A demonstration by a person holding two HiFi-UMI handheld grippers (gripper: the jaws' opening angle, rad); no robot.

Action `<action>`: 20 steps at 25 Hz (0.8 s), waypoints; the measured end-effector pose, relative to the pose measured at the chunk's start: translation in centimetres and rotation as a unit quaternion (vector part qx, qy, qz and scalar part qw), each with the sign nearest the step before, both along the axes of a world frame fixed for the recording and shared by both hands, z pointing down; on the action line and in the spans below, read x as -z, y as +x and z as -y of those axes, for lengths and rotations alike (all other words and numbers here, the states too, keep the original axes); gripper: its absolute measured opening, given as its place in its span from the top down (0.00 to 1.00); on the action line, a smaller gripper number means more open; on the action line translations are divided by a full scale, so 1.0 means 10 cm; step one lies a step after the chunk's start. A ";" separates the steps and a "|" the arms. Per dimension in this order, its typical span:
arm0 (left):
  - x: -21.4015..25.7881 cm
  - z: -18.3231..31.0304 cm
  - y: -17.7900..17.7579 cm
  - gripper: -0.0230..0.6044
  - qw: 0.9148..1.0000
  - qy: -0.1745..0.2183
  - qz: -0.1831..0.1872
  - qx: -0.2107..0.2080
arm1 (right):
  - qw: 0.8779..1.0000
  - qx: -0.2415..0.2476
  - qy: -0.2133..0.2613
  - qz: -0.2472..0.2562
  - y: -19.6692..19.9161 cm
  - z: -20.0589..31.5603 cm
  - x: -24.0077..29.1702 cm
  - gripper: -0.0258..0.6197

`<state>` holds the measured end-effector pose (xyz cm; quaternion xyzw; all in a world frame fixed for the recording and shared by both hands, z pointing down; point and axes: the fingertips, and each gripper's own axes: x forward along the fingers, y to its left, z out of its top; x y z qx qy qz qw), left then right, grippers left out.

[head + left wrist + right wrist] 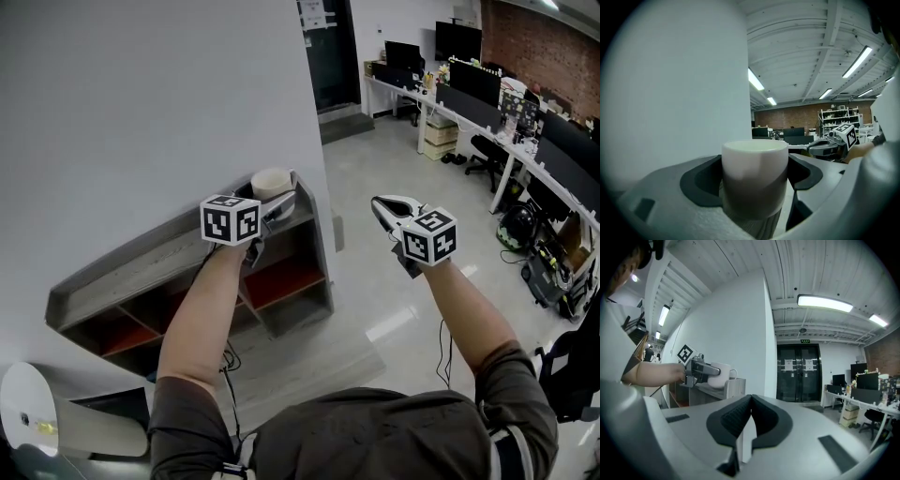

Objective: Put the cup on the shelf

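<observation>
Left hand-held gripper is up at centre frame in the head view, its jaws clamped on the white cup from both sides. The left gripper view confirms it: the cup fills the lower middle, dark pads pressed to its flanks, its base cut off below the jaws. The cup is at the near end of the grey shelf, over the top board. From the right gripper view, left of centre, it looks to be resting there, though contact is hard to call. Its handle shows only from that side. The shelf stands against the pale wall, and the left forearm hides part of its red-lined compartments. Right hand-held gripper hangs right of centre, well apart from the shelf, jaws pressed together with nothing between them. Office worktops run along the upper right.
</observation>
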<state>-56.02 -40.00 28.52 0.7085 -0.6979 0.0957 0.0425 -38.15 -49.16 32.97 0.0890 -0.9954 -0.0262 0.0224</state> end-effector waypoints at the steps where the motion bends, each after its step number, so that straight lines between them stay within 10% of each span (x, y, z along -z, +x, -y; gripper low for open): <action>1: -0.03 0.01 -0.02 0.30 1.000 -0.003 0.001 0.002 | 1.000 0.000 0.000 -0.001 -0.01 0.00 -0.02 0.97; 20: -0.26 0.09 -0.22 0.30 0.998 -0.050 -0.006 0.049 | 1.000 -0.006 -0.005 -0.009 0.10 0.00 -0.17 0.97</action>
